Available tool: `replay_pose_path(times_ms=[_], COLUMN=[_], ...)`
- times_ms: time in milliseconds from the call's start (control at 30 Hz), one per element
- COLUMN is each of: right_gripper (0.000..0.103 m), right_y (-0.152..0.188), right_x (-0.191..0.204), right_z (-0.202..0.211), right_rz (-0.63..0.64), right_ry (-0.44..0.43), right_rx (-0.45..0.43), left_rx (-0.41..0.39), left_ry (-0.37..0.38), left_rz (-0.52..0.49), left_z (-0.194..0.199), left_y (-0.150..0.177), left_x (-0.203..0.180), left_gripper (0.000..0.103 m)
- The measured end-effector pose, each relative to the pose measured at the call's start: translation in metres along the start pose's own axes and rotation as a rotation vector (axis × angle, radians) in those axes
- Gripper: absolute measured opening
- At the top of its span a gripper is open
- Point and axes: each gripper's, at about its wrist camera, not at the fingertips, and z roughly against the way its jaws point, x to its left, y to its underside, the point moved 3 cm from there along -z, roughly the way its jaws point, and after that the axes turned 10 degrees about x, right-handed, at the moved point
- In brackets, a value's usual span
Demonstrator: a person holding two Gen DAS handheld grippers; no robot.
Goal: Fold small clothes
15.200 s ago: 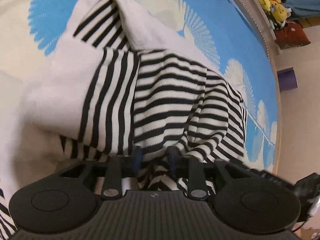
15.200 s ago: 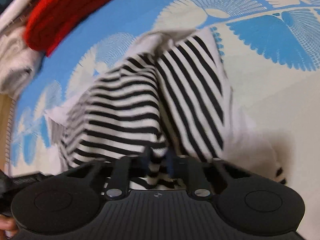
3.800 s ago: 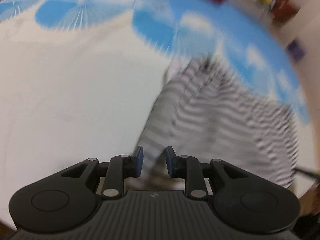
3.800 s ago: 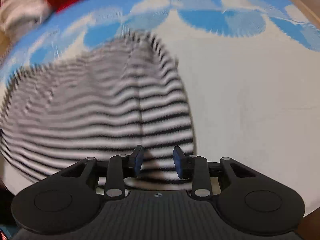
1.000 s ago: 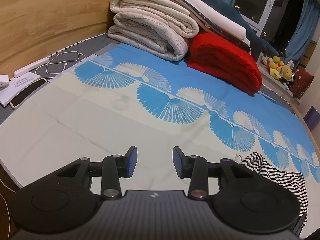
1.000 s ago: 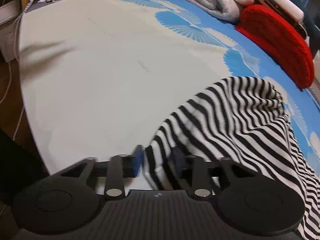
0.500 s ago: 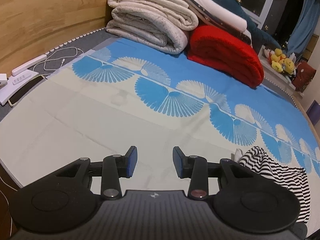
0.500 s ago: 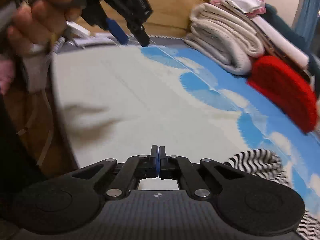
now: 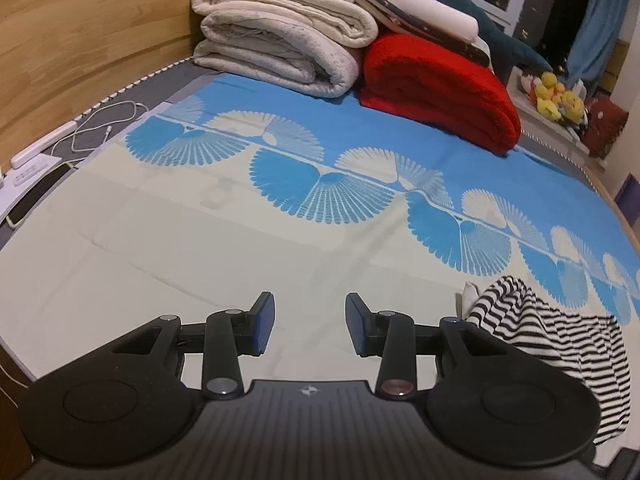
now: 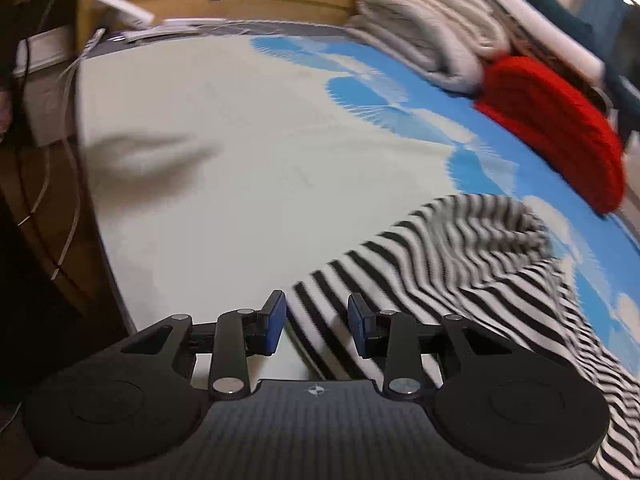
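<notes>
A black-and-white striped garment (image 10: 460, 248) lies crumpled on the cream and blue bed sheet (image 9: 200, 260). In the right wrist view its near edge lies between and under the fingers of my right gripper (image 10: 316, 324). The jaws are opening and the pads do not press on the cloth. In the left wrist view the striped garment (image 9: 560, 340) sits at the lower right, beside the gripper body. My left gripper (image 9: 310, 328) hangs open over bare cream sheet with nothing between its fingers.
Folded beige blankets (image 9: 280, 40) and a red blanket (image 9: 436, 88) are stacked at the far end against the wooden headboard (image 9: 80, 40). White cables (image 9: 96, 128) and a phone (image 9: 28, 200) lie at the left edge. Plush toys (image 9: 556, 96) sit beyond the bed.
The right gripper, shut and raised half a second ago, has dipped back to the striped garment's edge with its jaws apart. The left gripper has drifted slightly toward the blankets, still open.
</notes>
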Motion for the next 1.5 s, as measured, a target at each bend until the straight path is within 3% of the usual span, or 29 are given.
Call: replay_pose_path(times_ms=[133, 300, 367, 467, 667, 833, 1000, 1100, 1200, 1267, 1333, 1400, 1467, 1500], right_gripper=[0.047, 0.045, 0.025, 0.009, 0.007, 0.006, 0.006, 0.006, 0.006, 0.006, 0.006, 0.006, 0.008, 0.009], right_y=[-0.008, -0.009, -0.011, -0.015, -0.037, -0.039, -0.025, 0.011, 0.084, 0.143, 0.203, 0.259, 0.307, 0.320], right_x=[0.000, -0.020, -0.022, -0.021, -0.011, -0.010, -0.071, -0.134, -0.193, -0.220, -0.240, -0.260, -0.275, -0.281], right_z=[-0.029, -0.039, -0.041, -0.038, 0.007, 0.038, 0.084, 0.133, 0.176, 0.191, 0.195, 0.179, 0.162, 0.158], right_rz=[0.037, -0.031, -0.019, -0.018, -0.081, -0.167, -0.445, -0.700, -0.983, -1.149, -1.288, -1.420, -1.562, -1.600], right_ry=[-0.036, -0.057, -0.039, -0.044, -0.025, -0.085, -0.076, -0.033, 0.057, 0.160, 0.285, 0.344, 0.279, 0.238], right_rx=[0.086, 0.092, 0.092, 0.085, -0.062, -0.145, -0.255, -0.365, -0.443, -0.435, -0.358, -0.175, 0.005, 0.051], left_rx=[0.003, 0.001, -0.001, -0.005, -0.004, 0.005, 0.003, 0.000, 0.013, 0.024, 0.033, 0.042, 0.059, 0.070], left_ry=[-0.009, -0.002, 0.002, 0.011, 0.016, 0.022, 0.074, 0.119, 0.169, 0.201, 0.221, 0.240, 0.262, 0.270], left_rz=[-0.026, -0.019, -0.015, -0.010, -0.028, -0.031, -0.018, -0.022, -0.042, -0.075, -0.132, -0.185, -0.231, -0.253], left_z=[-0.004, -0.007, -0.007, -0.006, -0.005, -0.007, -0.007, -0.010, -0.019, -0.025, -0.032, -0.038, -0.045, -0.049], left_y=[-0.002, -0.006, -0.009, -0.012, -0.012, -0.014, -0.022, -0.028, -0.031, -0.030, -0.026, -0.021, -0.012, -0.008], left_x=[-0.003, 0.001, 0.001, -0.002, -0.016, -0.037, -0.073, -0.107, -0.151, -0.182, -0.217, -0.248, -0.278, -0.290], left_gripper=[0.043, 0.043, 0.043, 0.043, 0.043, 0.043, 0.043, 0.043, 0.043, 0.043, 0.043, 0.043, 0.043, 0.043])
